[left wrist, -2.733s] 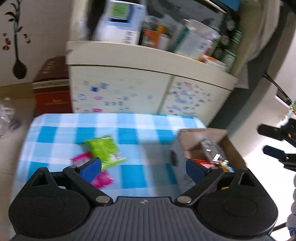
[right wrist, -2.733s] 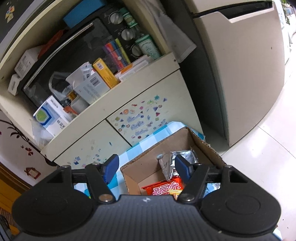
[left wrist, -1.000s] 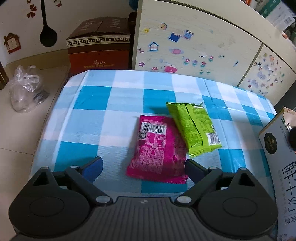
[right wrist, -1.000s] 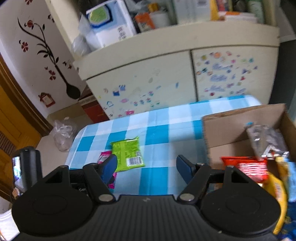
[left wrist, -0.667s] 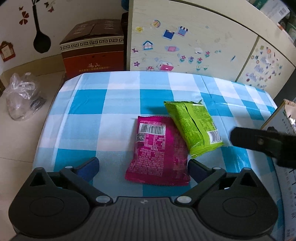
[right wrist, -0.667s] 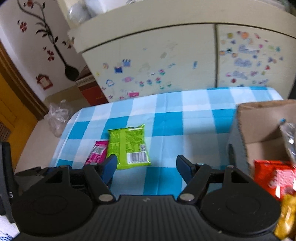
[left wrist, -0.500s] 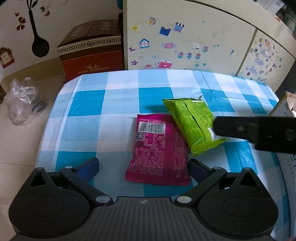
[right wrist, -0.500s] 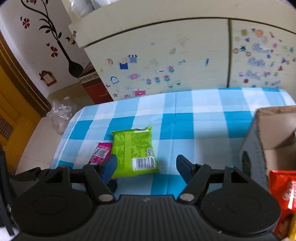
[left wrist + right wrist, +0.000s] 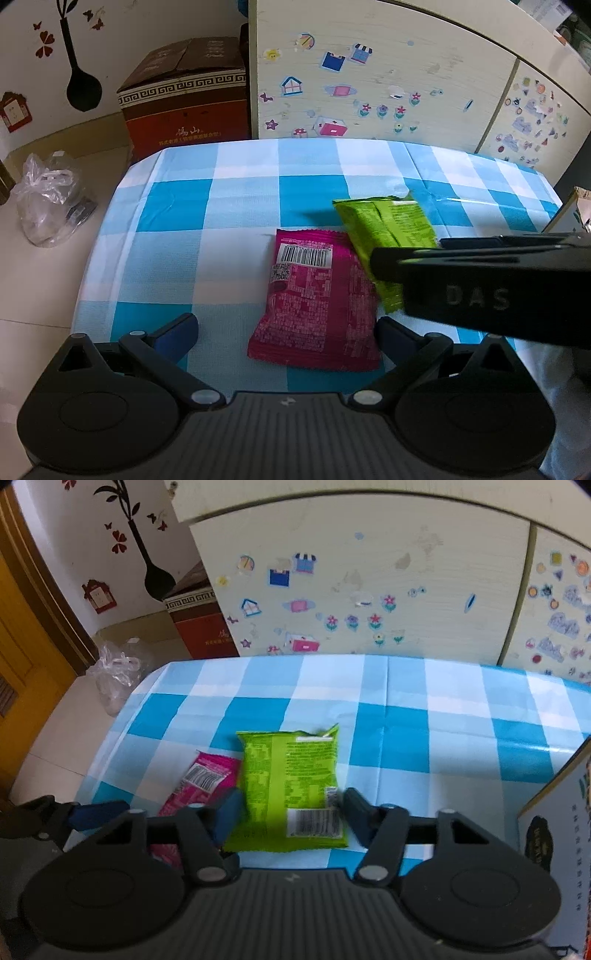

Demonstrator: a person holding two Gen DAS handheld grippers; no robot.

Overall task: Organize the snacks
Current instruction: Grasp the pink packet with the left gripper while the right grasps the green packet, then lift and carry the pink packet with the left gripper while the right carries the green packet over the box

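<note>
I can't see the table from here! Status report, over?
Both grippers open: left gripper at pink snack packet, right gripper straddling green snack packet. Nothing gripped. Packets overlap at one edge; cardboard box right.

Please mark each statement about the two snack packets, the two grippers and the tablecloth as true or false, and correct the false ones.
1. The green packet lies flat on the checked tablecloth. True.
2. The right gripper is shut on the green packet. False: its jaws stand open, one on each side of the packet's near end.
3. The pink packet lies to the left of the green packet, barcode side up. True.
4. The left gripper holds the pink packet in the air. False: it is open and the packet lies on the cloth between its fingers.
5. The tablecloth is red and white. False: it is blue and white.
</note>
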